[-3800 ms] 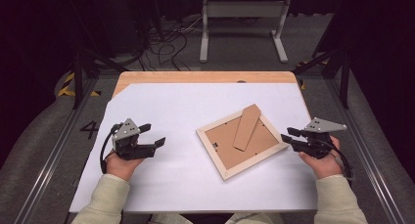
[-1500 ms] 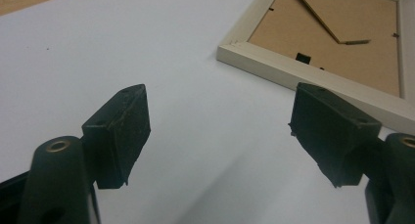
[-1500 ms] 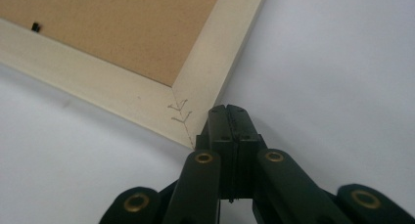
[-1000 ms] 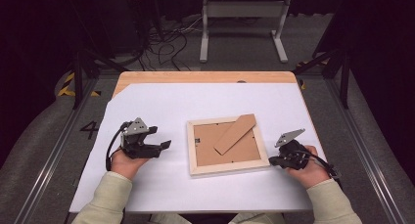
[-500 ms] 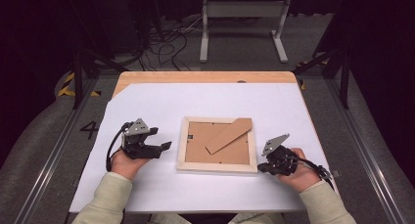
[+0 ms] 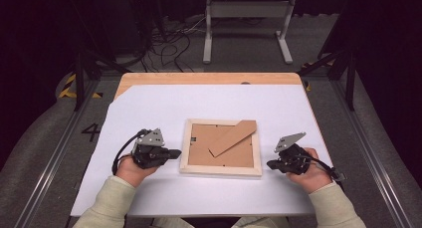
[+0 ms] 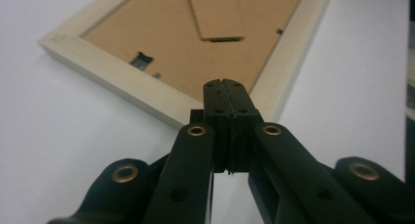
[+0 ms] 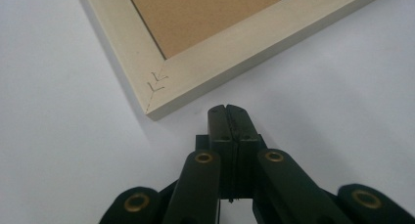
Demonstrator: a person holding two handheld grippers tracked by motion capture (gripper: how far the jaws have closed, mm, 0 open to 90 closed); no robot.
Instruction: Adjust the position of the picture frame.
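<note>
Black jaws of the left gripper (image 7: 226,92) have just been closing and now meet on nothing, tips over the frame (image 6: 221,147)'s pale wooden corner. Right gripper (image 8: 229,117), pinched together too, sits just beside the opposite corner; brown cardboard back faces up, mid-table (image 6: 149,103).

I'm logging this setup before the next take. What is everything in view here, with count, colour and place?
picture frame: one, pale wood, face down at the middle of the sheet, brown backing up
stand flap: one, brown, lying slantwise on the backing
sheet: one, white, covering most of the table
table: one, light wood, its far edge showing past the sheet
metal stand: one, grey, on the floor beyond the table
cables: several, black, on the floor beyond the table
left gripper: one, black, left of the frame, fingers shut on nothing
right gripper: one, black, right of the frame, fingers shut on nothing
sleeves: two, cream, at the near edge
</note>
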